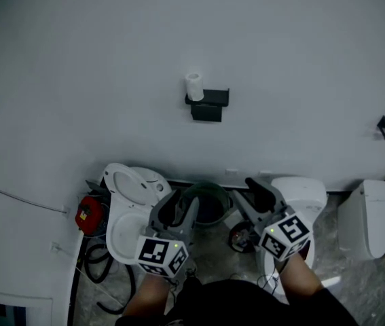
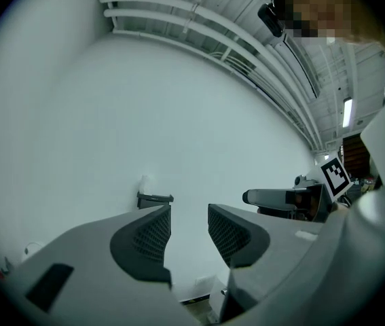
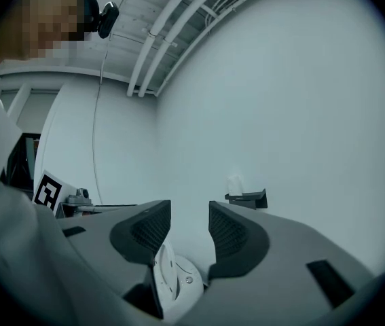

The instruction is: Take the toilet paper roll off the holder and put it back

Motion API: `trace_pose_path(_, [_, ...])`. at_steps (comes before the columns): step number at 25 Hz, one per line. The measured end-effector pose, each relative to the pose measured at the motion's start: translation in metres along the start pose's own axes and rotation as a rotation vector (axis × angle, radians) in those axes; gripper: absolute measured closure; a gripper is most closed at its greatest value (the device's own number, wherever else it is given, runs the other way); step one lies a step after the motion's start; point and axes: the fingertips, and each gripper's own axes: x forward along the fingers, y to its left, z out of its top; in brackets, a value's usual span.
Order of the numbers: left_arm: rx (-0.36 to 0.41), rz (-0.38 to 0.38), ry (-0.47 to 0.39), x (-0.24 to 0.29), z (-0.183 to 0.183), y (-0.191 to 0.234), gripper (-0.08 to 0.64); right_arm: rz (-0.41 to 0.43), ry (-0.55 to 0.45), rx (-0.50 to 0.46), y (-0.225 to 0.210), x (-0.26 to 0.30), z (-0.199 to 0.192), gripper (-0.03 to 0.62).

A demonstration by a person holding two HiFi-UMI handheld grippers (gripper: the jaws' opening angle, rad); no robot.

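Fingers [image 2: 153, 238] narrowly parted on left gripper [image 2: 189, 226] and right gripper [image 3: 190, 226], nothing between.
Toilet paper roll [image 1: 193, 85] upright at left end of black holder [image 1: 210, 104] on far wall [image 1: 77, 60], well apart from both.

Toilet paper roll [image 1: 193, 85] atop the holder [image 1: 210, 104]

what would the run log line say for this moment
phase: pre-grasp | left tool: open, empty | right tool: open, empty | toilet paper roll: upright on holder, untouched
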Motion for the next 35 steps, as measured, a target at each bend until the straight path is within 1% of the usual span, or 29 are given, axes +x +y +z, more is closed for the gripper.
trace_pose_path(3, [-0.003, -0.049, 0.006, 0.015, 0.004, 0.033, 0.399, -0.043, -0.009, 0.001, 0.000, 0.034, 0.002, 0.416])
trace_pose_path(9, [-0.012, -0.119, 0.022, 0.041, 0.009, 0.100, 0.396, -0.120, -0.018, 0.011, 0.004, 0.097, -0.001, 0.413])
trace_pose_path(14, [-0.021, -0.173, 0.024, 0.054, 0.013, 0.127, 0.393, -0.172, -0.025, 0.004, 0.006, 0.120, -0.001, 0.411])
trace_pose_path(18, [-0.031, -0.189, 0.023, 0.069, 0.013, 0.143, 0.388, -0.199, -0.024, -0.005, -0.001, 0.132, 0.001, 0.410])
trace_pose_path(22, [-0.046, -0.193, 0.031, 0.088, 0.010, 0.141, 0.382, -0.209, -0.023, -0.007, -0.016, 0.133, 0.006, 0.405])
trace_pose_path(25, [-0.046, -0.182, 0.031, 0.103, 0.010, 0.132, 0.379, -0.197, -0.026, -0.002, -0.032, 0.129, 0.009, 0.400])
trace_pose_path(30, [-0.025, -0.136, 0.013, 0.123, 0.019, 0.110, 0.371, -0.148, -0.029, 0.003, -0.059, 0.118, 0.016, 0.396])
trace_pose_path(35, [-0.003, -0.076, -0.005, 0.143, 0.024, 0.089, 0.357, -0.077, -0.036, 0.001, -0.085, 0.112, 0.025, 0.393])
